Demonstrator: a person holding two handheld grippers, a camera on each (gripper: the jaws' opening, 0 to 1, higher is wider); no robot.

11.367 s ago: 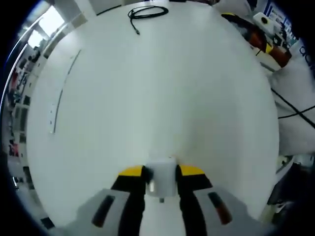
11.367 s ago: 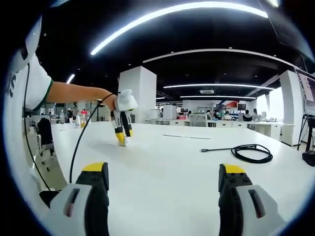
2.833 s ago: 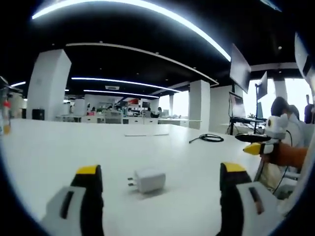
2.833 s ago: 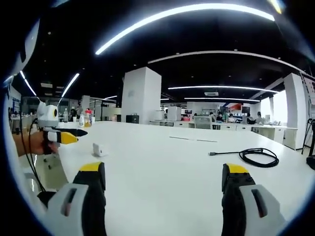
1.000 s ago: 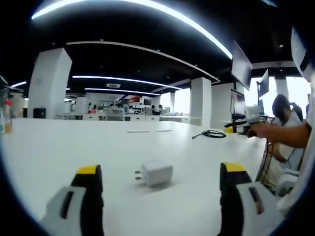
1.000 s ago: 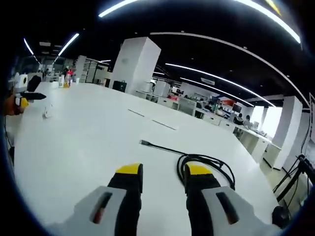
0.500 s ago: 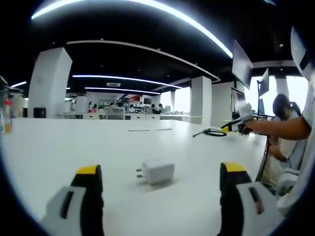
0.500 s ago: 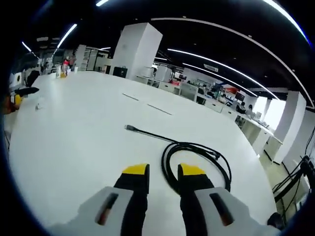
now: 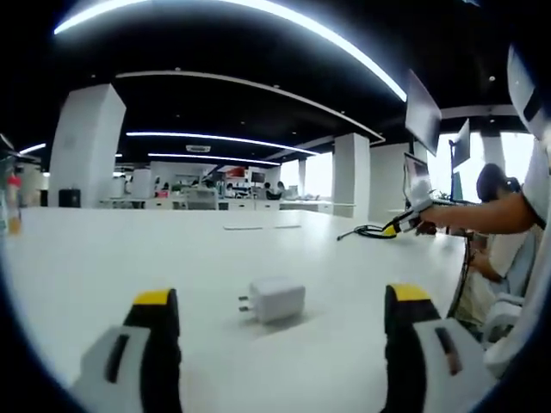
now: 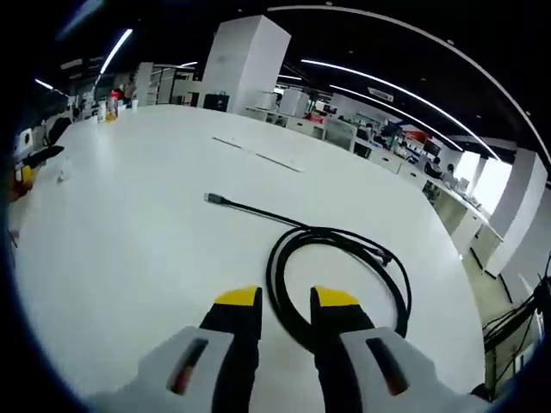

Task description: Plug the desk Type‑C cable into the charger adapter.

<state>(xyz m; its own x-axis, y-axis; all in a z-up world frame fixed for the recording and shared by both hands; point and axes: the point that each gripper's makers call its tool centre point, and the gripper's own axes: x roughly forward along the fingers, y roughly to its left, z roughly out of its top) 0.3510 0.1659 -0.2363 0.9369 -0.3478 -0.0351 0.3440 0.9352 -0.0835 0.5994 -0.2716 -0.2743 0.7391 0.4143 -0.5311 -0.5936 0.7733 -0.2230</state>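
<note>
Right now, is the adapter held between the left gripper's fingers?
No, the adapter lies loose on the white table, ahead of the left gripper, whose fingers stand wide apart.

White charger adapter (image 9: 277,298) on a plain white desk (image 10: 146,232). Black Type-C cable (image 10: 331,267), coiled. Left gripper (image 9: 277,297) and right gripper (image 10: 286,298): black jaws, yellow tips, grey bodies bearing red marks. Ceiling black with white light strips.
</note>
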